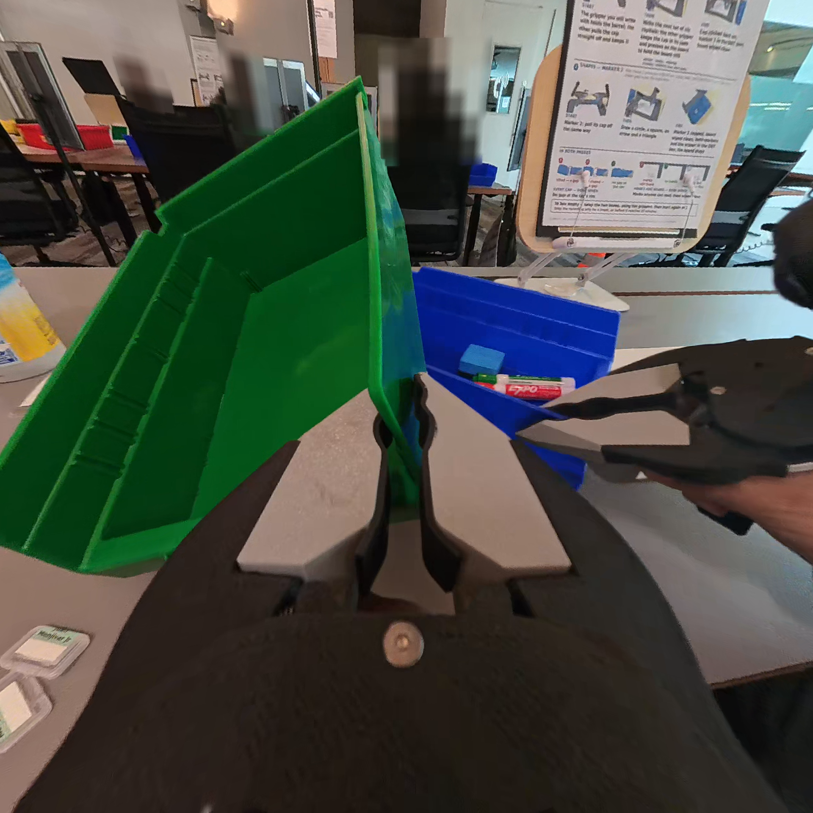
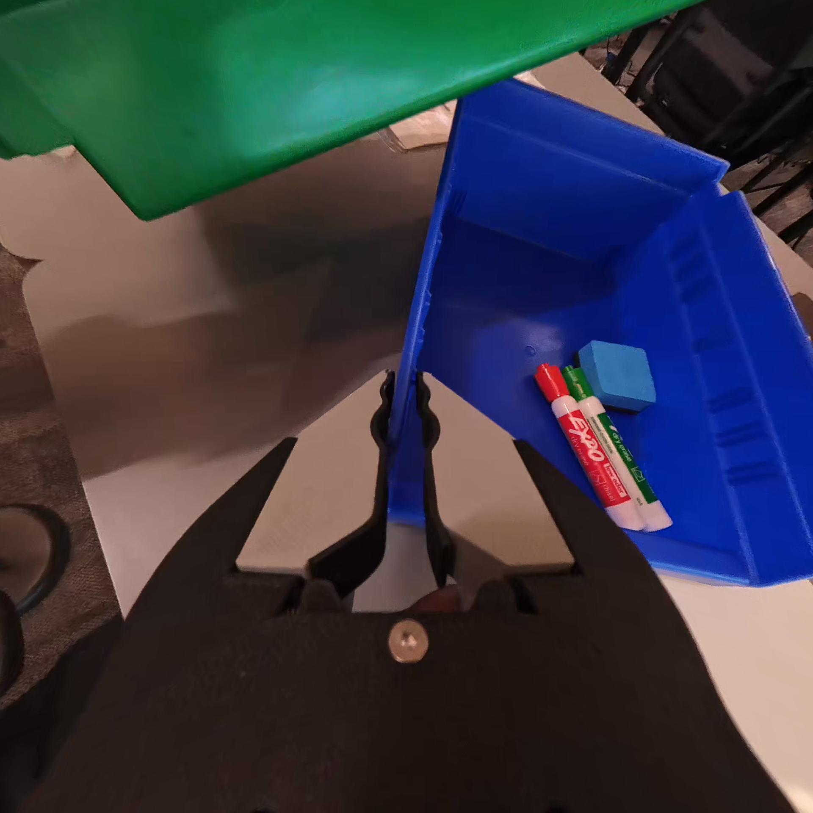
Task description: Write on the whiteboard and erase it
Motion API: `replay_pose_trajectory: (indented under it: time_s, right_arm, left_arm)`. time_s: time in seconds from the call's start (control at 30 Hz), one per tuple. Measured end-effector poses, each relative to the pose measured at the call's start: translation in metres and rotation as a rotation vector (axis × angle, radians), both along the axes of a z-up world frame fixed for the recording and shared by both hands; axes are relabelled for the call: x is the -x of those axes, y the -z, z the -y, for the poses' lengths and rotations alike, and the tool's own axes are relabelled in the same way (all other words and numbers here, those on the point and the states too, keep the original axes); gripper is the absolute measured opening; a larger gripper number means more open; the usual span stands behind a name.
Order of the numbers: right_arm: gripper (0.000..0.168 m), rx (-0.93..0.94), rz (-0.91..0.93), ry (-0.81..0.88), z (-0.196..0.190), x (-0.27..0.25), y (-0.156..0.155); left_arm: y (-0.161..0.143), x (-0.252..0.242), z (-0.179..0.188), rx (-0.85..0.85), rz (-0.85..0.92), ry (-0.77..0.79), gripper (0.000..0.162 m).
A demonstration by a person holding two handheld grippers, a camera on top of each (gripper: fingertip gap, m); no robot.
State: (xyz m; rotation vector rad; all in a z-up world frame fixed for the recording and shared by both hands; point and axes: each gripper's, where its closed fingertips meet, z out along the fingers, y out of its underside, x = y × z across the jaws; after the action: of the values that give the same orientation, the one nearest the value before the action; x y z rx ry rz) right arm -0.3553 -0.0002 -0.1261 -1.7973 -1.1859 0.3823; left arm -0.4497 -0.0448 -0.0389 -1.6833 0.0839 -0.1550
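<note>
Above the table (image 2: 264, 286), the green bin (image 1: 264, 352) is pinched by the left gripper (image 1: 402, 422), the blue bin (image 2: 572, 220) by the right gripper (image 2: 402, 396); both walls should be kept clamped and the bins level.

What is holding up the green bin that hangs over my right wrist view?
Observer: The left tool is clamped on the green bin by its side wall, tilting it.
Operator: Is anything inside it?
Observer: No, the left wrist view shows an empty interior.
Operator: What sits behind the bins?
Observer: An instruction sheet is propped upright beyond the blue bin.
</note>
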Motion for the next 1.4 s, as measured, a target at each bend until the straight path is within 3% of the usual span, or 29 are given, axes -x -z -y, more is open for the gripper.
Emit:
replay_pose_trajectory:
  time_s: [0.1,0.2,0.3,0.4,0.5,0.6,0.7,0.87,0.97,1.07,1.17,1.2,1.3,1.4]
  right_arm:
    - [0.009,0.017,-0.05,-0.021,0.006,0.022,-0.007]
    - [0.012,-0.047,-0.162,-0.058,0.015,0.026,-0.039]
    - [0.01,-0.167,-0.264,-0.005,0.008,-0.01,-0.08]
    - [0.0,-0.222,-0.289,0.156,-0.036,-0.077,-0.098]
    - [0.0,-0.177,-0.302,0.376,-0.1,-0.161,-0.084]
    - [0.0,-0.012,-0.286,0.461,-0.139,-0.213,-0.034]
    - [0.0,0.199,-0.264,0.313,-0.132,-0.198,0.019]
    - [0.0,0.059,-0.203,0.269,-0.147,-0.175,0.022]
    - [0.0,0.141,-0.179,0.129,-0.132,-0.145,0.03]
    - [0.0,0.2,-0.224,-0.124,-0.086,-0.115,0.031]
    - [0.0,-0.006,-0.097,0.038,-0.106,-0.126,0.03]
    - [0.0,-0.003,-0.13,0.032,-0.103,-0.123,0.025]
    - [0.0,0.163,-0.258,-0.123,-0.068,-0.102,0.024]
    - [0.0,0.119,-0.145,-0.19,-0.049,-0.093,0.035]
  left_arm:
    - [-0.002,0.007,0.001,-0.01,-0.017,-0.023,0.003]
    - [-0.002,0.015,0.004,-0.007,-0.01,-0.045,0.003]
    - [-0.003,0.021,0.007,-0.015,0.003,-0.055,0.003]
    - [-0.004,0.023,0.007,-0.017,0.007,-0.059,0.003]
    - [-0.006,0.019,0.008,-0.017,0.006,-0.052,0.003]
    - [-0.009,0.014,0.009,-0.027,0.007,-0.035,0.003]
    - [-0.011,0.008,0.007,-0.031,0.005,-0.023,0.004]
    - [-0.008,0.002,0.003,-0.021,-0.014,-0.02,0.004]
    - [-0.008,0.002,0.004,-0.019,-0.019,-0.019,0.004]
    - [-0.011,0.005,0.005,-0.03,-0.021,-0.026,0.004]
    - [-0.011,0.009,0.004,-0.03,-0.033,-0.042,0.004]
    - [-0.009,0.009,0.004,-0.024,-0.039,-0.046,0.004]
    - [-0.007,0.01,0.004,-0.009,-0.053,-0.052,0.004]
    - [-0.008,0.008,0.004,-0.018,-0.055,-0.051,0.004]
